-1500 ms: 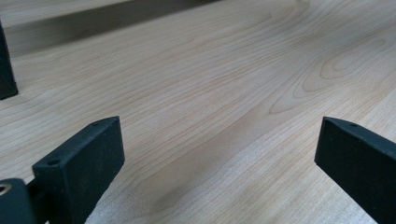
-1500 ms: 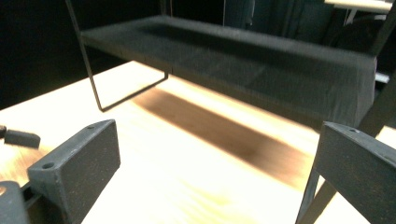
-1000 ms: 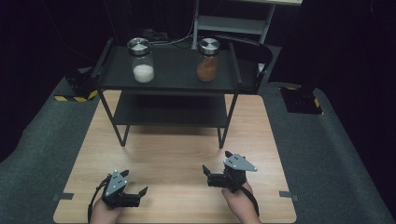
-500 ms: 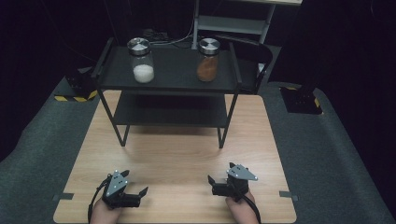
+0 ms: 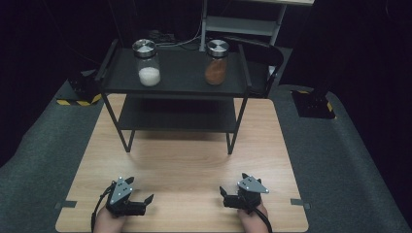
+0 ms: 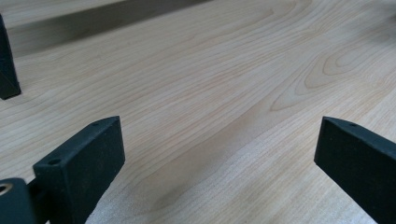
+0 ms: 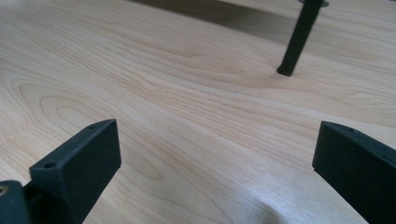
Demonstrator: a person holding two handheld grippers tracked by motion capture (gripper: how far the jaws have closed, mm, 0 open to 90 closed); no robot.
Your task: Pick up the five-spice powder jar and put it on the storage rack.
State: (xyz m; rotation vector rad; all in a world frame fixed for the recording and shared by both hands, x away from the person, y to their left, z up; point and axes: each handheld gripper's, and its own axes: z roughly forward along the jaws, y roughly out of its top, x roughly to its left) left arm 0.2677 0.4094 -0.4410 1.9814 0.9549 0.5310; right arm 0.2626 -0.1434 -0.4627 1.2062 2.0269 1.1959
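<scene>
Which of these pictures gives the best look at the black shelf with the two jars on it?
The high view: the whole shelf stands at the table's far end, both tiers and legs visible, jars on top. The left gripper view catches just a dark leg at its left edge and a shadow. The right gripper view shows one leg's foot.

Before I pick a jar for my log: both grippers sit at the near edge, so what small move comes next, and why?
Probably lift the right gripper forward toward the orange-filled jar on the shelf's top tier: both grippers are open and empty, low on the table, far from either jar.
</scene>
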